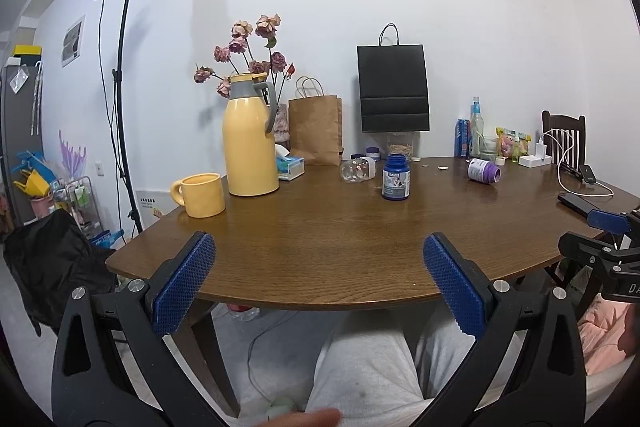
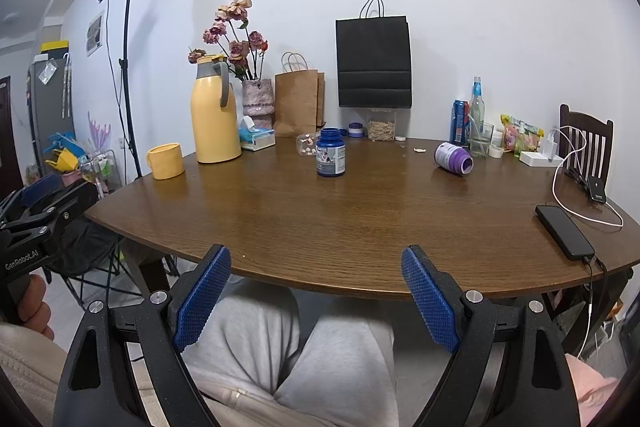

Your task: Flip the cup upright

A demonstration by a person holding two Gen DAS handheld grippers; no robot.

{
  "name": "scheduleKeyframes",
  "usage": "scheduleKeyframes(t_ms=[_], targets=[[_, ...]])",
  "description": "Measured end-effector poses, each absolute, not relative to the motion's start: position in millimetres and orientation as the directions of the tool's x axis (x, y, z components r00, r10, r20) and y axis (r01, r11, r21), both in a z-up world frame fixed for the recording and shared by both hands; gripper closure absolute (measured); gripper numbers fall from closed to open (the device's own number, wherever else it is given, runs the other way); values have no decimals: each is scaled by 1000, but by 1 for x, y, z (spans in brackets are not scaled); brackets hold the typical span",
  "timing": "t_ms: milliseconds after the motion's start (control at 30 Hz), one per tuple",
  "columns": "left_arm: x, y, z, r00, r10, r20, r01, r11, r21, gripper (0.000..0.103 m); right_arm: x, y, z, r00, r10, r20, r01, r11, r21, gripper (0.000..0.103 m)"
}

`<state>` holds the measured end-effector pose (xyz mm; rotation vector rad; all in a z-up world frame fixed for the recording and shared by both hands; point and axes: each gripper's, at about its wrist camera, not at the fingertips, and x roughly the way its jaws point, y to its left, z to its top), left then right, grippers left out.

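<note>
A yellow mug (image 1: 199, 195) stands on end at the left of the brown table (image 1: 320, 227), beside a yellow thermos jug (image 1: 250, 139); I cannot tell whether its mouth faces up or down. A purple container (image 1: 484, 171) lies on its side at the right, its round end towards me. In the right wrist view the mug (image 2: 166, 161) is far left and the purple container (image 2: 454, 157) right of centre. My left gripper (image 1: 319, 247) and right gripper (image 2: 317, 259) both hang open and empty at the table's near edge, over a person's lap.
A blue bottle (image 2: 330, 153) stands mid-table with a clear jar (image 2: 307, 144) lying behind it. Paper bags, dried flowers, a tissue box, bottles and snacks line the back. A black phone (image 2: 564, 231) on a white cable lies at the right edge. A light stand (image 1: 124, 87) is left of the table.
</note>
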<state>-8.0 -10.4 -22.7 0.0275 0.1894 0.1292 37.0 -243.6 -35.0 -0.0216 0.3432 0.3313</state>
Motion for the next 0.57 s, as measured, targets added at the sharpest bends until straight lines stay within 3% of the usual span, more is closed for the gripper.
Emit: scheduleKeyframes(t_ms=[567], targets=[[-7, -8, -19, 976, 131, -175, -124, 991, 48, 0, 37, -244, -34, 888, 316, -333, -324, 946, 34, 12]])
